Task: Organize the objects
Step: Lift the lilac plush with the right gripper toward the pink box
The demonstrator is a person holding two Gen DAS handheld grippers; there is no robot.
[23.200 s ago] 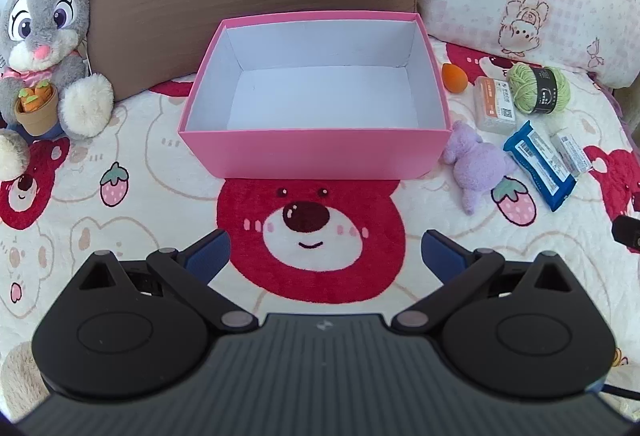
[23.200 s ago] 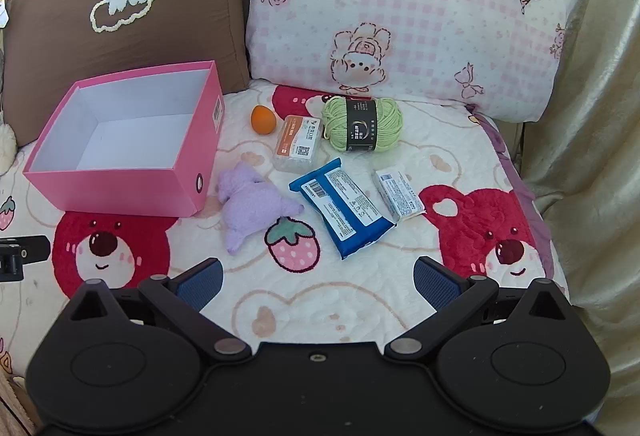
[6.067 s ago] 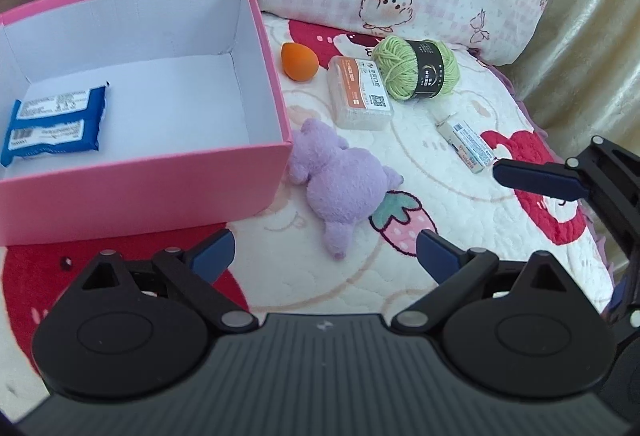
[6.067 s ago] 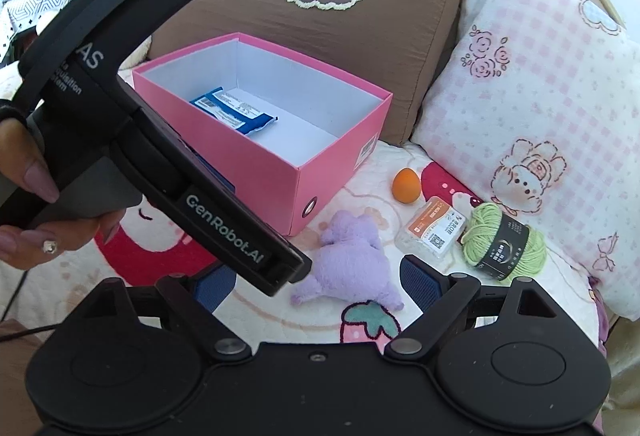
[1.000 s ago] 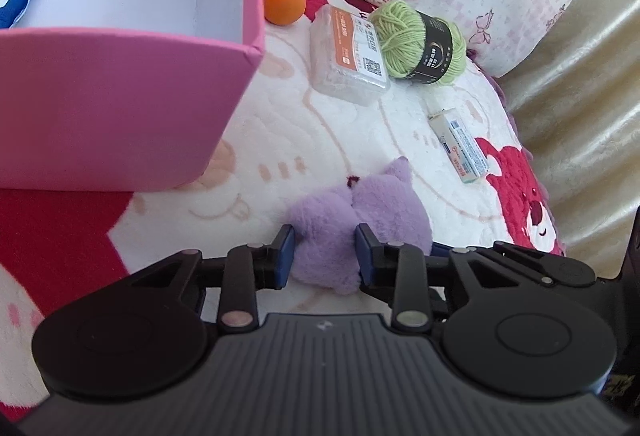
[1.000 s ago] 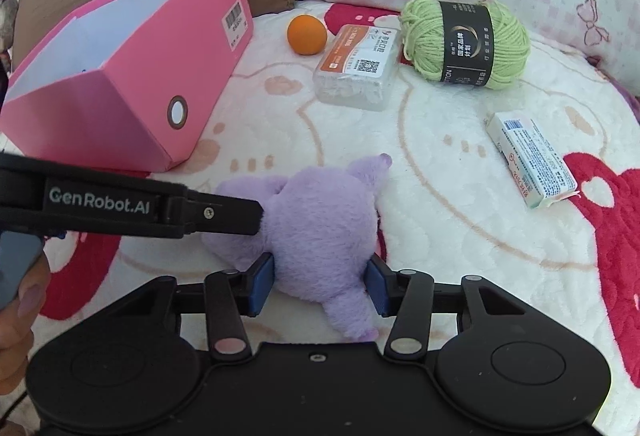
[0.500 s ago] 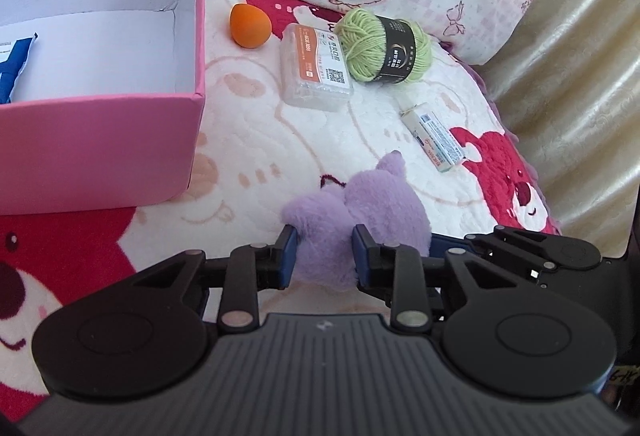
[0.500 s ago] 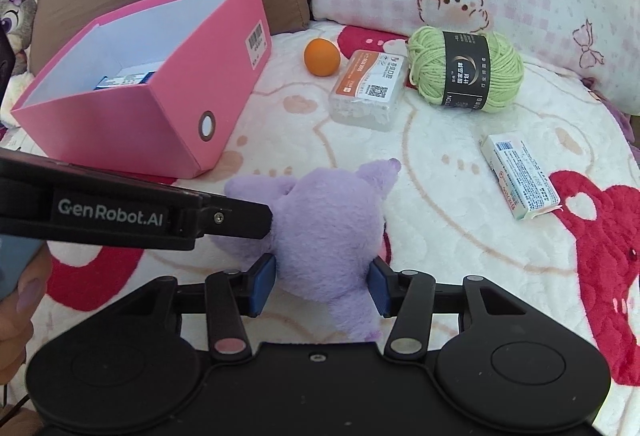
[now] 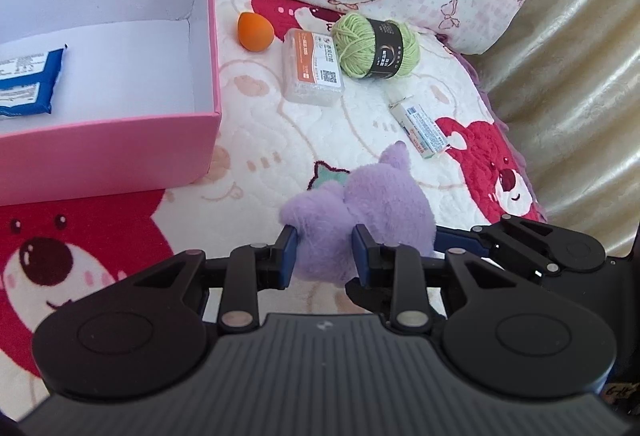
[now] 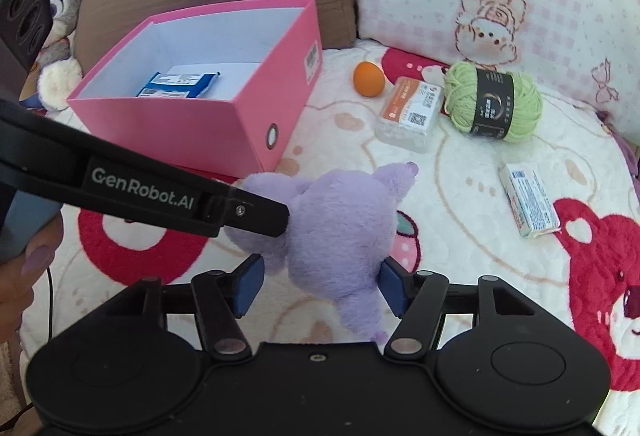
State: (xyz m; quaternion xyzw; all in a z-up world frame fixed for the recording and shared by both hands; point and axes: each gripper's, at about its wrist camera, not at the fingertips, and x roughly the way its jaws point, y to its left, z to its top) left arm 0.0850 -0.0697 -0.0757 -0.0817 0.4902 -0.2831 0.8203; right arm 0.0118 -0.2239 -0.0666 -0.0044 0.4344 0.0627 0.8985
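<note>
Bear-print blanket [image 9: 256, 139] across the bed. Pink box [image 10: 224, 127] upper left of the right wrist view, open, blue packet [image 10: 178, 83] flat on its floor. Purple plush [image 10: 336, 228] at lower centre of both views, raised above the blanket, well short of the box. Left tool [image 9: 324, 250] clenched on one end of the plush, right tool [image 10: 320, 282] clenched on the body, fur bulging between both sets of pads. Green yarn ball [image 9: 376, 47], clear plastic case [image 9: 312, 67], small white carton [image 9: 424, 127] and orange egg-shaped sponge [image 9: 254, 33] loose on the blanket, right of the box.

Risks, as a judgement: soft fur compressing and slipping out; uneven pull between the two tools twisting or stretching the plush; too low a carry catching the box's near wall and tipping or shoving it.
</note>
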